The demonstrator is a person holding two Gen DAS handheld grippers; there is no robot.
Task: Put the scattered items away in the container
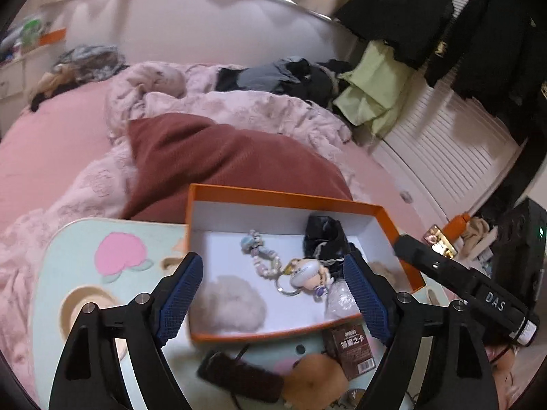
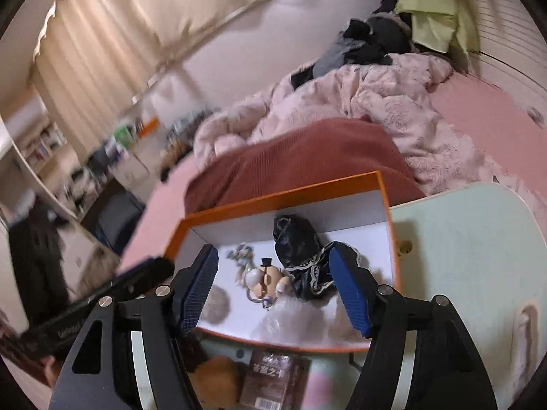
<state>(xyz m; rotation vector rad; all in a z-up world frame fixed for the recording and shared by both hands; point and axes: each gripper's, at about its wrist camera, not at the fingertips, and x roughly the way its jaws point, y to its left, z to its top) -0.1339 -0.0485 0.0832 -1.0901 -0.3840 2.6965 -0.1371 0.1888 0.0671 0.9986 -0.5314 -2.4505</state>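
Both grippers, left gripper (image 1: 273, 294) and right gripper (image 2: 275, 290), gape empty over the orange box (image 1: 239, 193); brown packet (image 1: 352, 345) lies below the fingers, lower frame, long axis upright.

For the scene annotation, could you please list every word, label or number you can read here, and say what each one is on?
"DAS": white letters on the black body of the right tool, seen from the left wrist.
Brown packet in front of the orange box: large white Chinese characters, too blurred to read reliably; the barcode and small print are too small.
White lettering on the left tool's black body, seen from the right wrist: blurred, unreadable.
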